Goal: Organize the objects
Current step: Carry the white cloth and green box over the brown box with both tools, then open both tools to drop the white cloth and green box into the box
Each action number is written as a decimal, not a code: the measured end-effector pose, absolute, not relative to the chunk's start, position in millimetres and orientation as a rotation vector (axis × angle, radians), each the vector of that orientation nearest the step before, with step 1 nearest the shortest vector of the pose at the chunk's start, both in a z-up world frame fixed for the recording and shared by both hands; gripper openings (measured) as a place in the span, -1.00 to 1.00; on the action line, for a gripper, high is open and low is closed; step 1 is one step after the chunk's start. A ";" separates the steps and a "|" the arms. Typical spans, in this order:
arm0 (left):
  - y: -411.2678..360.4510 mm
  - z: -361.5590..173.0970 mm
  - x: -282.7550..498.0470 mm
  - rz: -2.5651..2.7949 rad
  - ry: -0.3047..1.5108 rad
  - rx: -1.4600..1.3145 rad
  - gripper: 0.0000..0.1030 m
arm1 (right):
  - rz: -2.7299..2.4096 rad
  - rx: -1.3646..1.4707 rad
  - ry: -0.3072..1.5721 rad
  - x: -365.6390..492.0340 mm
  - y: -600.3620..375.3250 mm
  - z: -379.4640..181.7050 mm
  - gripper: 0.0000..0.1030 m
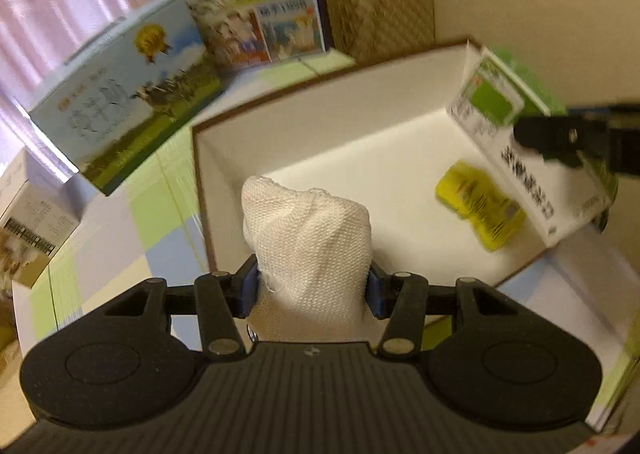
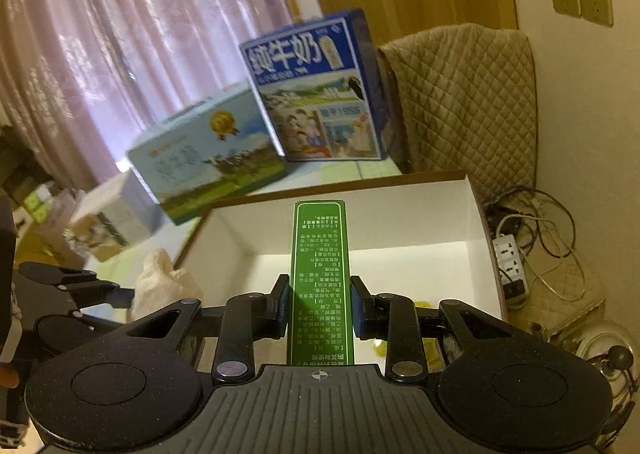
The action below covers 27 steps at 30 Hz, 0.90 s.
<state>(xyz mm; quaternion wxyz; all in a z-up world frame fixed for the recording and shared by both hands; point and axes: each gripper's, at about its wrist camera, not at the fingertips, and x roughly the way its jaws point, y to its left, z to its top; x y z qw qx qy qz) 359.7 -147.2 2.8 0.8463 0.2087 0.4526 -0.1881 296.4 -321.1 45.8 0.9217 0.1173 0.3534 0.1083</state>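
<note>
So far only the yellow packet (image 1: 480, 210) lies inside the white box (image 1: 224, 190) — my left gripper (image 1: 312, 290) clamps the mesh bundle (image 1: 308, 242) at its rim, my right gripper (image 2: 320, 306) clamps the green carton (image 2: 320, 274) above it; both await placing.

The white cloth bundle (image 1: 310, 250) is coarse open-weave fabric, frayed at one edge. The green medicine carton (image 2: 321, 282) is smooth printed card. The storage box (image 1: 360, 94) shows matt white card inside. The yellow packet (image 1: 480, 204) looks glossy.

The left wrist view looks down, close, into the white box (image 1: 400, 158); the right wrist view looks across it from its right; both share the milk cartons (image 2: 316, 90) far behind.
</note>
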 end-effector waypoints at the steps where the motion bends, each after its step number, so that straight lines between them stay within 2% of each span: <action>1: -149.2 -4.3 364.1 -0.391 0.970 0.458 -0.08 | 0.216 0.234 0.737 302.8 -320.8 40.7 -0.48; 8: -147.3 -33.1 380.3 -0.396 1.057 0.480 -0.05 | 0.187 0.191 0.816 325.8 -317.9 13.2 -0.48; 10: -145.7 -38.0 383.0 -0.383 1.066 0.502 0.02 | 0.187 0.195 0.833 329.1 -318.1 7.9 -0.48; 14: -140.4 -40.1 388.3 -0.370 1.070 0.499 0.05 | 0.180 0.213 0.851 333.7 -318.9 2.6 -0.48; 17: -138.4 -34.6 387.6 -0.372 1.051 0.490 0.27 | 0.180 0.232 0.865 335.3 -319.1 1.0 -0.48; 23: -137.7 -23.6 384.3 -0.356 1.031 0.479 0.30 | 0.174 0.284 0.874 333.6 -318.3 4.7 -0.47; 27: -131.9 -9.7 377.4 -0.335 1.024 0.444 0.45 | 0.178 0.305 0.860 327.9 -320.2 17.3 -0.37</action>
